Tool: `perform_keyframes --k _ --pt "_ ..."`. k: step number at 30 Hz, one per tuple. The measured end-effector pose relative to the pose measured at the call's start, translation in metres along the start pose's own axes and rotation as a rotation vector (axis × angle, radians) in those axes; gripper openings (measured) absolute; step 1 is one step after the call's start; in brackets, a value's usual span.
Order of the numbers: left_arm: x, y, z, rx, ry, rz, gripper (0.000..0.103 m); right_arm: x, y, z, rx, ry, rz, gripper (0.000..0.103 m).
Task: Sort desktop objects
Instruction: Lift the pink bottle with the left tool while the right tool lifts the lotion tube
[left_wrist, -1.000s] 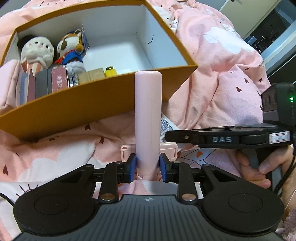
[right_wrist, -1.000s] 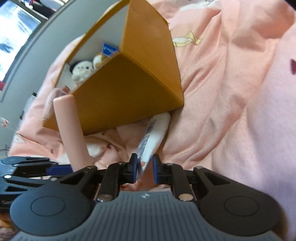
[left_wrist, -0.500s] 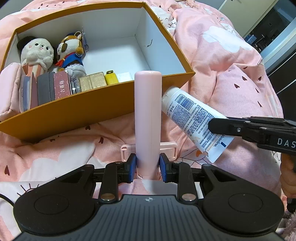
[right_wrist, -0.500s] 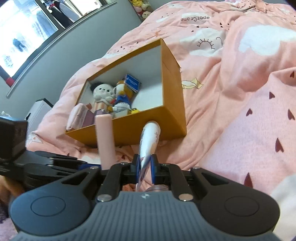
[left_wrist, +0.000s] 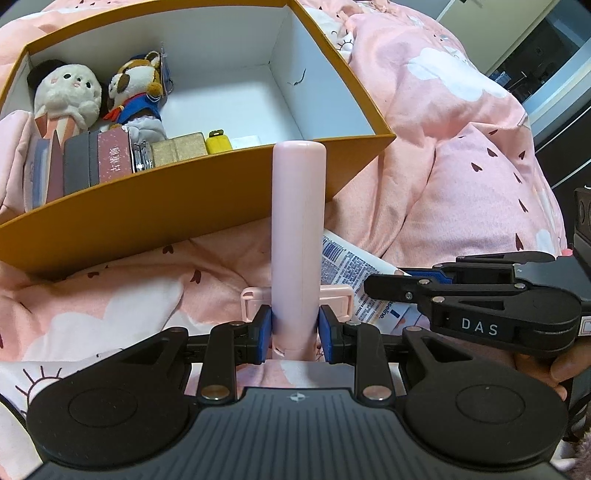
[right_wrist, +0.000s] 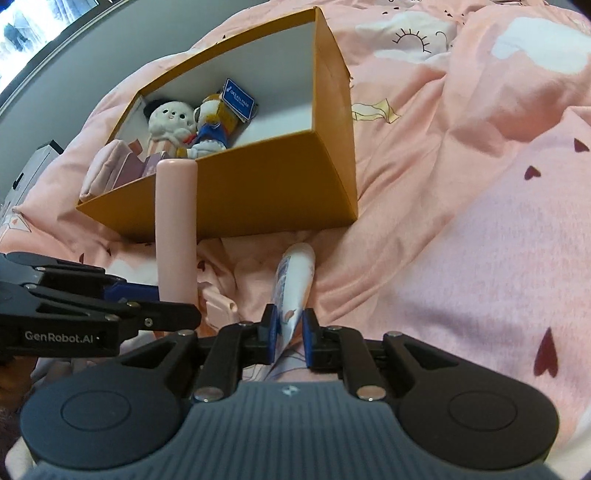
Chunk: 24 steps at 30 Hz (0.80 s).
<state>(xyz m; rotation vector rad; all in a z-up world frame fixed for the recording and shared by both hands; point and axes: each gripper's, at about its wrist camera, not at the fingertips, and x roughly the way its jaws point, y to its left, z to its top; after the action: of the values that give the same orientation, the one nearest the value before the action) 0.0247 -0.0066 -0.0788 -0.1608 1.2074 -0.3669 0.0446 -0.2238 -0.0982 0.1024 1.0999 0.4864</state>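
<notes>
While both pairs of tongs carry something, the work in hand is, by my reading, getting these two loads into the orange box (left_wrist: 207, 199) on the bed (left_wrist: 461, 155) without knocking its near wall. The left tongs (left_wrist: 294, 328) pinch a pink cylinder (left_wrist: 298, 221) near its lower end, so most of its length stands free above the pads. To do the drop well, I would lift it clear of the wall's top edge first, then tip it down into the bare white floor on the box's right side, since the left side is filled with two plush toys (left_wrist: 99, 92) and a row of small books and boxes (left_wrist: 110, 162) along the near wall.

The right tongs (right_wrist: 290, 330) have a white tube (right_wrist: 295, 277) between their pads by its flat crimped tail, and the jaws are easing open a little at this moment; the pads appear to touch the tube, though the hold looks slight. A firmer squeeze before any lift seems wise, as a tail grip lets the heavy cap end swing.

The tube lies just right of the pink cylinder, its cap pointing toward the box's near right corner but short of it. A pink clip-like piece (left_wrist: 334, 297) sits on the bed just behind the left tongs.
</notes>
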Motion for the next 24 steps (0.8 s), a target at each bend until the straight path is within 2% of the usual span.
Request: perform_keyframes --k 4,8,13,18,24 --pt "0.001 0.000 0.000 0.000 0.000 0.001 0.030 0.004 0.000 -0.002 -0.013 0.016 -0.003 0.020" --pt "0.001 -0.001 0.000 0.000 -0.003 0.002 0.030 0.005 0.000 -0.003 -0.020 0.010 0.005 0.018" --pt "-0.003 -0.004 -0.001 0.020 -0.031 0.009 0.030 -0.006 -0.005 -0.001 0.022 -0.033 0.048 0.012" --pt "-0.007 -0.003 0.000 0.007 -0.052 0.010 0.030 -0.025 -0.002 0.005 0.021 -0.093 0.038 0.011" --pt "-0.022 -0.009 0.003 0.018 -0.087 -0.019 0.030 -0.050 -0.002 0.018 0.016 -0.147 0.067 0.011"
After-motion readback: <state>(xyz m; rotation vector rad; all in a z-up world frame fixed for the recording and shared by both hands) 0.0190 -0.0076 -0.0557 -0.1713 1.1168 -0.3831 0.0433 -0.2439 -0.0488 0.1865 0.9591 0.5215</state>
